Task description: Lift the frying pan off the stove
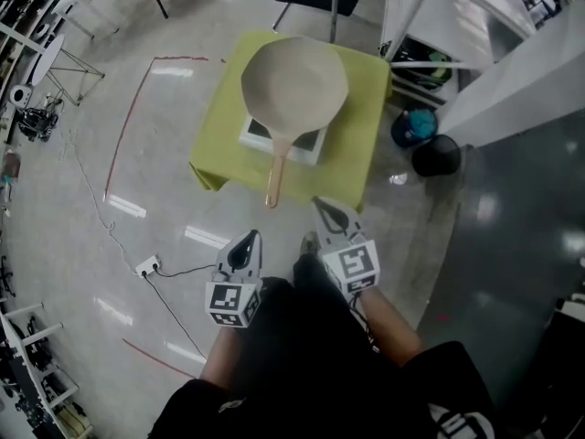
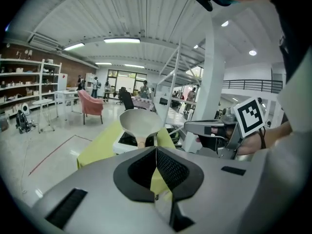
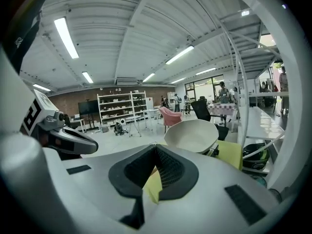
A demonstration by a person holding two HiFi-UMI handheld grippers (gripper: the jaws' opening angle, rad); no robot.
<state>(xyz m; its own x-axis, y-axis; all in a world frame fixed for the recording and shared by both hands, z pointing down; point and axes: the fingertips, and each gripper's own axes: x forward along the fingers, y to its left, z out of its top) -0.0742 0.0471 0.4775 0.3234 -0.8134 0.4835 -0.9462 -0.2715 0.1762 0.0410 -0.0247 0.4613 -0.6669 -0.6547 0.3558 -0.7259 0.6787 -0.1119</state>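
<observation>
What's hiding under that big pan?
A white stove with a dark top sits under the frying pan, on a yellow-green tablecloth. The pan covers most of the stove's top, so its middle cannot be seen.

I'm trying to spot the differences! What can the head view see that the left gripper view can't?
Only the head view shows a socket strip and a black round thing. Only the left gripper view shows ceiling lights and faraway people. Both show the frying pan on the stove, the yellow cloth and the right gripper.
</observation>
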